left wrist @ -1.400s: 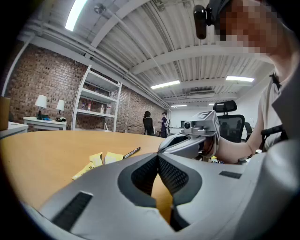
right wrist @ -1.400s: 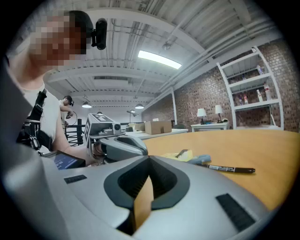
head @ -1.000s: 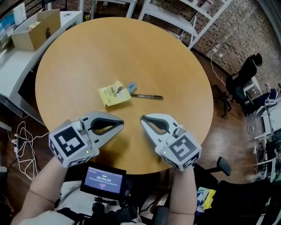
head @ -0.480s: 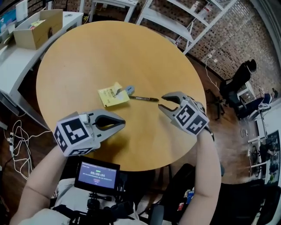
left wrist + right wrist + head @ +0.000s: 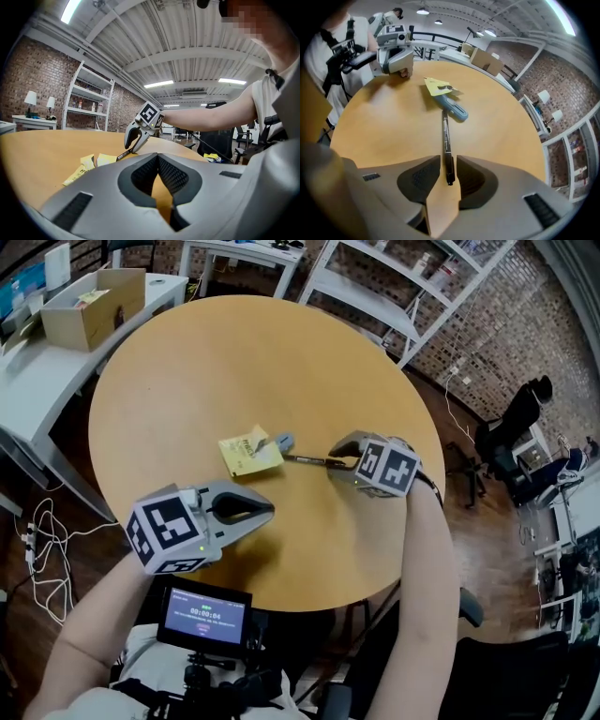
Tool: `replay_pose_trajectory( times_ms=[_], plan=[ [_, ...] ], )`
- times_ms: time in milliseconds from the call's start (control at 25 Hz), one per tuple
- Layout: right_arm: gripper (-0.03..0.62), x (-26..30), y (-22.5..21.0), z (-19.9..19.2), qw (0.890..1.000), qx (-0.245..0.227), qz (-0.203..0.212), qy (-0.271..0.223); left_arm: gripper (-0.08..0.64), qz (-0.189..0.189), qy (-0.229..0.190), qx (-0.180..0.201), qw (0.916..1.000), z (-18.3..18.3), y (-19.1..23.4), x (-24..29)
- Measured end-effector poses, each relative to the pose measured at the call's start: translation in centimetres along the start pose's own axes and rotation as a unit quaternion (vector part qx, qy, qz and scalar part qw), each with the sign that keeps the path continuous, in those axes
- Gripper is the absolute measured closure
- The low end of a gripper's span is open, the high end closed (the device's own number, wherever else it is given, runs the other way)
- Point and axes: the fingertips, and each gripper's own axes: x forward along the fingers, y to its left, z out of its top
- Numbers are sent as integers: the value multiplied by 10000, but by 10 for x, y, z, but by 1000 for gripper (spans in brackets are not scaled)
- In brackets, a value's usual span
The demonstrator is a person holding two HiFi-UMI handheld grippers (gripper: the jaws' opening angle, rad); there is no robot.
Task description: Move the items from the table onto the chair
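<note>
A round wooden table (image 5: 234, 362) stands in a brick-walled room with white shelving (image 5: 375, 287).

In the head view, three items lie on the table: one black pen (image 5: 307, 461), one yellow notepad (image 5: 248, 454) and one small blue-grey tool (image 5: 283, 441). There are two grippers. The left gripper (image 5: 269, 512) is over the near part of the table, with the notepad ahead of its tips. The right gripper (image 5: 333, 463) is down at the pen's near end.

In the left gripper view, its jaws meet at the tips with nothing between them. The notepad and pen lie ahead and to the left, with the right gripper over the pen.

In the right gripper view, the jaws stand narrow and are closing. The pen's end lies between them, and a gap shows at the left pad. The pen runs straight ahead to the blue-grey tool, and the notepad is just beyond.
</note>
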Motion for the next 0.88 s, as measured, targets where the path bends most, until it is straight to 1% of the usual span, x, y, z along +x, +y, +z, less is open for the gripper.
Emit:
replay_pose_trajectory(
  times_ms=[80,120,160,240,320,400,520,600,640,720,800,880],
  plan=[
    [468,1,-1,-4,9989,400,207,-161,552,-4,-7,4,10000,1,0,0],
    [484,1,-1,-4,9964,706,344,-304,552,-1,-9,8,10000,1,0,0],
    [517,1,0,-4,9923,1039,480,-471,552,6,-7,12,10000,1,1,0],
    [532,1,1,-4,9819,1597,642,-789,552,18,18,13,10000,0,2,-1],
    [540,0,1,-5,9758,1857,627,-965,552,17,44,11,10000,-1,1,0],
    [540,0,2,-6,9765,1870,524,-934,552,10,42,12,10000,-1,1,0],
    [540,-2,6,-7,9793,1867,336,-702,552,1,5,19,10000,-1,1,-1],
    [540,-6,10,-8,9781,1964,151,-668,552,5,18,16,10000,0,1,-1],
    [540,-10,11,-8,9758,2058,8,-733,552,4,13,17,10000,0,1,-1],
    [540,-22,11,-6,9667,2314,-322,-1048,552,4,-5,20,10000,-1,1,-1],
    [540,-37,15,0,9540,2525,-615,-1493,552,16,-4,11,10000,-2,1,-2],
    [540,-52,21,9,9407,2636,-870,-1950,552,33,-2,4,10000,-2,1,-2]
  ],
)
